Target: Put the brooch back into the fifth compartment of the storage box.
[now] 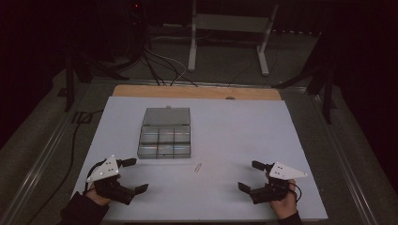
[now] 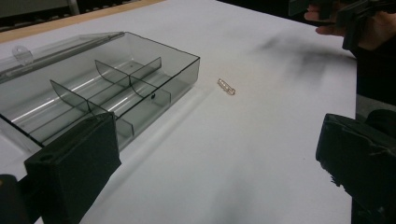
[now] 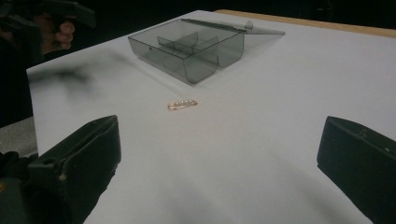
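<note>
Small gold clip (image 1: 198, 167) lies on the bench (image 1: 244, 136) between us, nearer the right gripper (image 1: 251, 176). Its long axis runs crosswise to those jaws. Both the right and left gripper (image 1: 133, 174) jaws stand wide, empty.

no readable text, labels, nos. or signs anywhere

I hold my left gripper (image 1: 133, 175) low at the near left, jaws spread wide and pointing right and slightly forward. My right gripper (image 1: 249, 175) sits at the near right, jaws equally wide, pointing left. Both hands (image 1: 284, 204) grip from behind, well apart.
</note>
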